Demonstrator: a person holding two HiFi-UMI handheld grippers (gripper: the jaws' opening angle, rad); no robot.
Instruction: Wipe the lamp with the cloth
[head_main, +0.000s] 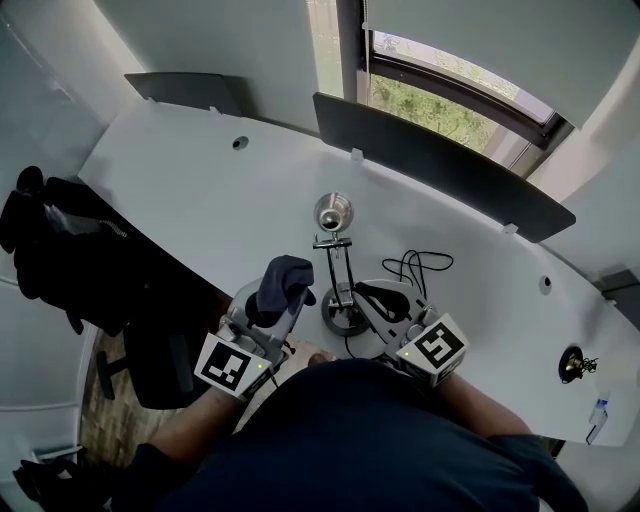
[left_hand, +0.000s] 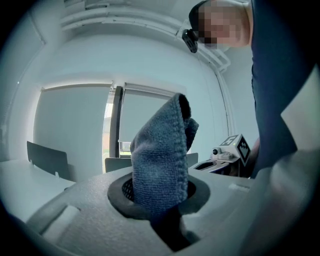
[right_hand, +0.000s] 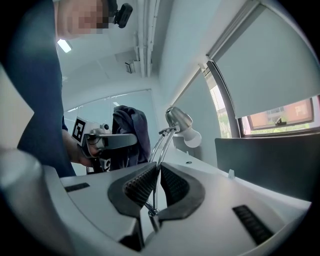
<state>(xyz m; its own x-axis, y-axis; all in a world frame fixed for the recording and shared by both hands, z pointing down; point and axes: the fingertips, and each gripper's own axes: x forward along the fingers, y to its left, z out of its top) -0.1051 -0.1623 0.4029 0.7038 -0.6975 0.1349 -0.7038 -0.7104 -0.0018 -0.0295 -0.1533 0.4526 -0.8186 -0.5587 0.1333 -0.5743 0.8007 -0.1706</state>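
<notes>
White desk fills most of the head view, curved, with a dark divider along its far edge and a window behind that. Black chair sits off the desk's left side (something dark is draped over it).

Lamp stands upright at the near middle of the desk, with a chrome head, thin twin-rod arm and round base. Black cable lies looped on the desk just right of it.

Right gripper is just right of the lamp's base, its jaws closed on the arm rods low down. The lamp head rises above them.

Left gripper is just left of the lamp and apart from it. Its jaws are clamped on a blue-grey cloth, and the cloth sticks up out of them, folded over at the top and not touching the lamp.
</notes>
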